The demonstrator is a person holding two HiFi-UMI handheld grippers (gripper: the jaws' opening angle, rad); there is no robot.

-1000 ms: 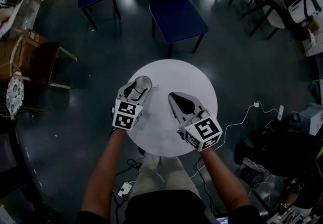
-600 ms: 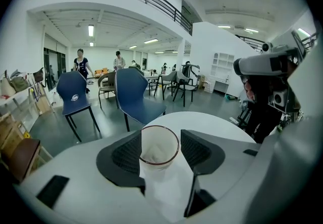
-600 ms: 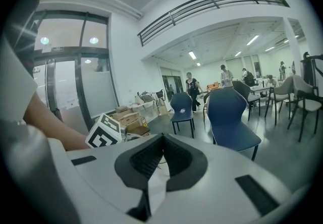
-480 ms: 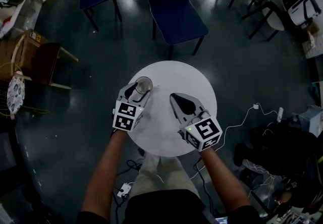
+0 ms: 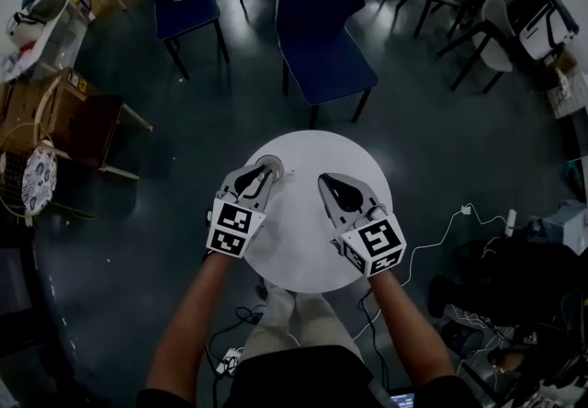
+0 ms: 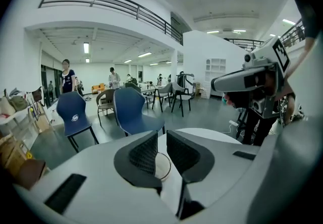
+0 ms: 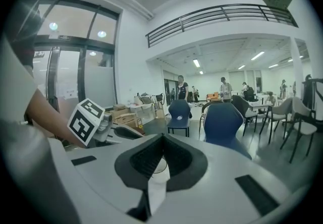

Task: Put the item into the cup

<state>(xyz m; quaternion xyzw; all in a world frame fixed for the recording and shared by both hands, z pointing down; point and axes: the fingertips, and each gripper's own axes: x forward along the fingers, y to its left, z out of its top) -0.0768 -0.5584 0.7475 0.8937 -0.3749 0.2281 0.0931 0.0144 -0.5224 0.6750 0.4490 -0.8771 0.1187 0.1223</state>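
The left gripper (image 5: 250,180) has just been closing. Its 2 jaws now stand a narrow slot apart with nothing between them, and only the cup (image 6: 162,166) shows through the gap, on the table below. Compared with the 2 earlier head views, this gripper sits higher above the round white table (image 5: 308,241), with its tips drawn back just short of the cup's near rim rather than hanging at it. The right gripper (image 5: 337,191) has lifted too. Its jaws meet at the tips and hold nothing, and it hovers over the table's right half, well apart from the cup. The cup stands upright near the table's far-left edge, in the same spot on the table as in both earlier views, just beyond the left gripper's tips. The item cannot be made out in any view: no loose object lies on the bare tabletop, neither tool carries one, and the cup's inside is too small and dim to read. Empty jaws pulling up and away from the cup suggest the drop is probably already made and the task is at or near its end. What remains is likely only to clear both tools without knocking the cup.
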